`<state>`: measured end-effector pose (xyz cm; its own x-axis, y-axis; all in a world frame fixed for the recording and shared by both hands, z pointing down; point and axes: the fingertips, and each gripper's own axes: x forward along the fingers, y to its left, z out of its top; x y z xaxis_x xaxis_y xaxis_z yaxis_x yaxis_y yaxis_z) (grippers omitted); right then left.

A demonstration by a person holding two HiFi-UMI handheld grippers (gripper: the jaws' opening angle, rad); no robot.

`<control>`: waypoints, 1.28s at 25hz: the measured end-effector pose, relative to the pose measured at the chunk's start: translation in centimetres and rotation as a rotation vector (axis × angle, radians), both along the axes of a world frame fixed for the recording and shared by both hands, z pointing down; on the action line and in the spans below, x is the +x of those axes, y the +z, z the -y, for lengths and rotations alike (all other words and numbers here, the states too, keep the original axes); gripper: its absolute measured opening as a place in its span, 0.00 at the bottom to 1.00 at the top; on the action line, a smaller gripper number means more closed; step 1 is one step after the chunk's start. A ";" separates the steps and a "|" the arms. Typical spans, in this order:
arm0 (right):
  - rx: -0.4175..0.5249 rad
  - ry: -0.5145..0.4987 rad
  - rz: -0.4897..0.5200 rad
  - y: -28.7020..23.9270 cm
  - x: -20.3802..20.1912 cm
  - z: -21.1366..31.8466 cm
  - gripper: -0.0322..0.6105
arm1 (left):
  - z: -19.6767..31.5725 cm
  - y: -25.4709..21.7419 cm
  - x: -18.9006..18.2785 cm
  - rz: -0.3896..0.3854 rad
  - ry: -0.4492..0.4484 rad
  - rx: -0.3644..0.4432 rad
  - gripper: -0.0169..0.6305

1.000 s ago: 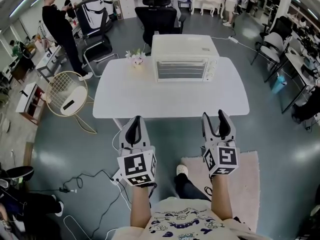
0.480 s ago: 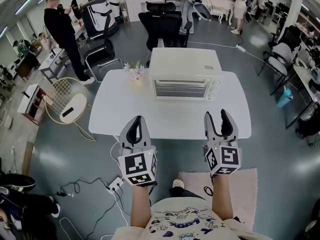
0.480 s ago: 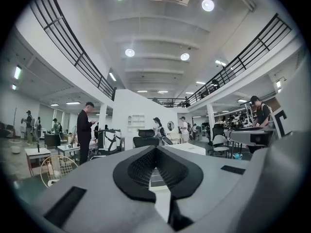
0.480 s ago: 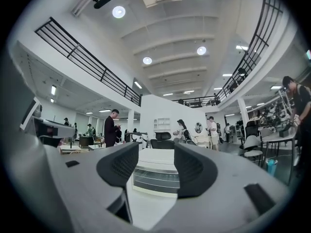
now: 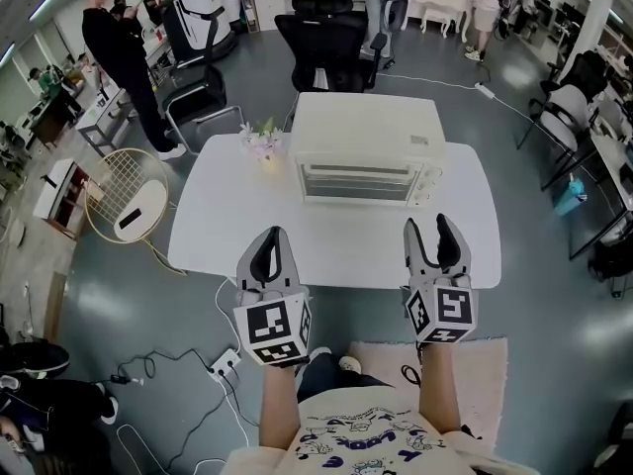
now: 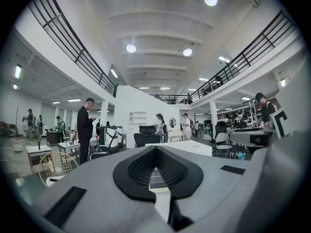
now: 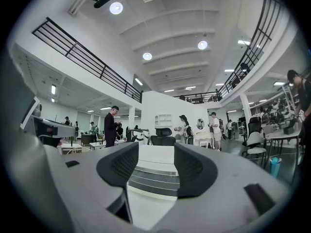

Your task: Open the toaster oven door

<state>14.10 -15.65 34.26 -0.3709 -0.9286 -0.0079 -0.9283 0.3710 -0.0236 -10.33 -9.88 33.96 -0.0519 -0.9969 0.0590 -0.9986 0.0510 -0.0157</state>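
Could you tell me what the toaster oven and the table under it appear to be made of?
Toaster oven: probably painted sheet metal in a matte cream-white, judging by its flat, crisp-edged panels. Its door seems to be glass, since horizontal rack lines show through it. Table: a smooth, even white top, likely laminate or painted board, though the look alone does not settle which.

The toaster oven (image 5: 366, 137) is a white, boxy unit standing upright at the middle of the far half of the table (image 5: 326, 240), its front facing the table's near edge. Its glass door (image 5: 358, 182) is shut and upright, with horizontal rack bars showing through, and a narrow control panel (image 5: 427, 183) sits right of it.
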 end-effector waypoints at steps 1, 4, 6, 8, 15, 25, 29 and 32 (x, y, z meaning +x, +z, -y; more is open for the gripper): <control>-0.004 -0.001 -0.001 0.2 0.0 0.4 0.40 | 0.4 0.2 0.0 0.000 0.000 -0.004 0.03; -0.015 0.004 -0.004 0.7 -0.2 1.8 0.40 | 1.8 0.8 -0.4 -0.002 0.000 -0.018 0.03; -0.023 0.012 -0.008 1.1 -0.3 2.8 0.40 | 2.9 1.1 -0.6 -0.003 0.003 -0.024 0.03; -0.029 0.024 -0.006 1.3 -0.3 4.0 0.40 | 4.2 1.2 -0.9 -0.003 0.009 -0.024 0.03; -0.054 0.072 0.014 1.7 -0.9 8.8 0.40 | 9.4 0.9 -2.4 -0.003 0.033 -0.024 0.03; -0.075 0.121 0.011 2.9 -2.4 14.2 0.40 | 16.0 2.1 -4.6 -0.003 0.074 -0.047 0.03; -0.096 0.139 -0.007 3.8 -2.5 15.8 0.40 | 18.1 2.6 -4.7 -0.007 0.098 -0.057 0.03; -0.117 0.159 -0.001 4.4 -2.2 16.7 0.40 | 19.5 3.0 -4.5 -0.011 0.118 -0.067 0.03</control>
